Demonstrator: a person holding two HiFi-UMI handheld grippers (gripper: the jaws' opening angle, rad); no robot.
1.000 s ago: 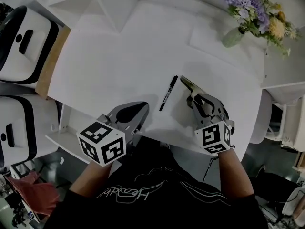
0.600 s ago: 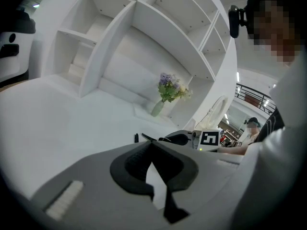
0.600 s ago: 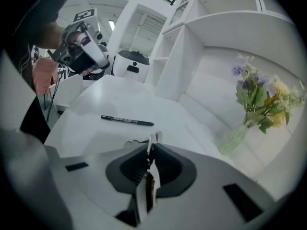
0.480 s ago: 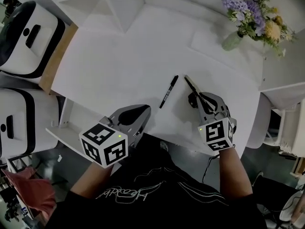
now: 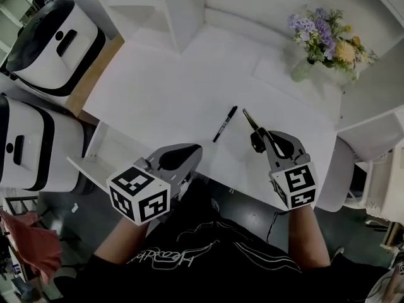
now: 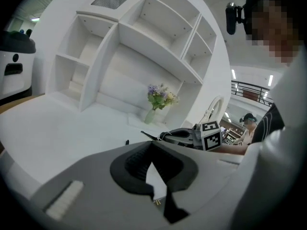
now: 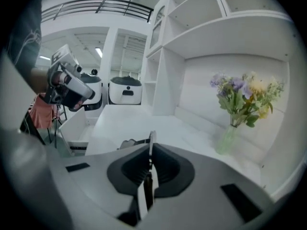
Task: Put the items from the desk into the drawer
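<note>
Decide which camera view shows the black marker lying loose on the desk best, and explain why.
The head view: the marker shows whole from above, on the white desk near the right gripper. The left gripper view gives only a tiny dark speck that may be it; the right gripper view does not show it.

The head view is dim and grey, and its corners go darker. The white table (image 5: 170,93) is the brightest part, with only faint soft shadows and no glare. The left gripper view and the right gripper view are round with black edges, and the shelves (image 6: 158,42) bend like in a fish bowl. Long ceiling lamps (image 7: 99,51) glow. The right tool (image 7: 150,150) and the thin dark thing (image 7: 151,138) it grips look blurry up close.
</note>
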